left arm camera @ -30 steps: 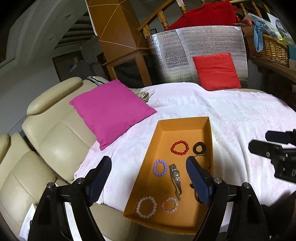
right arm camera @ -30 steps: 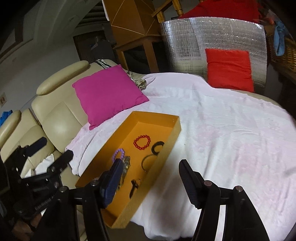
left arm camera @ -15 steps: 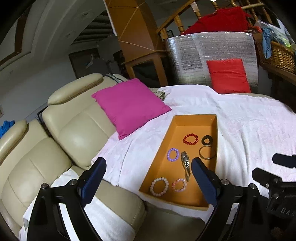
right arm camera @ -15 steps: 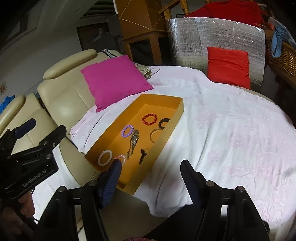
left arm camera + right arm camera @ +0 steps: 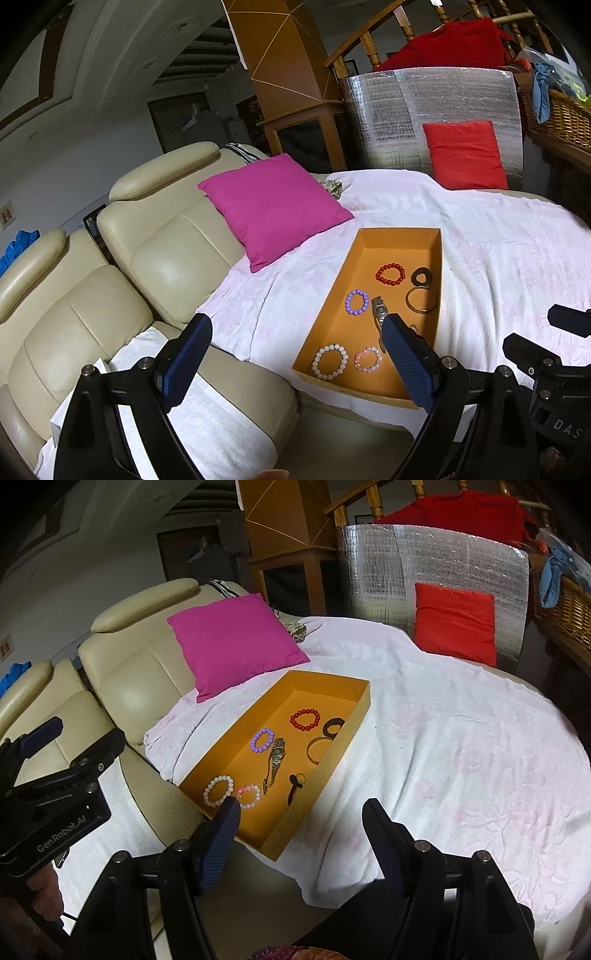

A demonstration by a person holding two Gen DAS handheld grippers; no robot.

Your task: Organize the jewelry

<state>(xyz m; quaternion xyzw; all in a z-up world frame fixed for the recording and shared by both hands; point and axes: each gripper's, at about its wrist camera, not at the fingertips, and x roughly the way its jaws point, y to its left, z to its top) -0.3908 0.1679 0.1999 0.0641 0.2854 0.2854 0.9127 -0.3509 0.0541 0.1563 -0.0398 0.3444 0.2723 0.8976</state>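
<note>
Both grippers have backed off from the orange tray (image 5: 354,716) since a second ago; left gripper (image 5: 295,354) wide, right gripper (image 5: 299,830) open, both empty. All jewelry we see sits in the tray on the white-covered bed (image 5: 461,738). Looks finished or between picks; next needs a fresh approach. "GenRobot.AI" readable on left gripper body

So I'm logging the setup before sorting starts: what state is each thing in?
Orange tray: open-topped, on the white cloth.
Red bead bracelet: flat in the tray's far half.
Purple bead bracelet: flat in the tray.
Watch: flat, mid-tray.
Gold bangle: by the tray's right wall.
Left gripper: open, empty.
Right gripper: open, empty.
</note>
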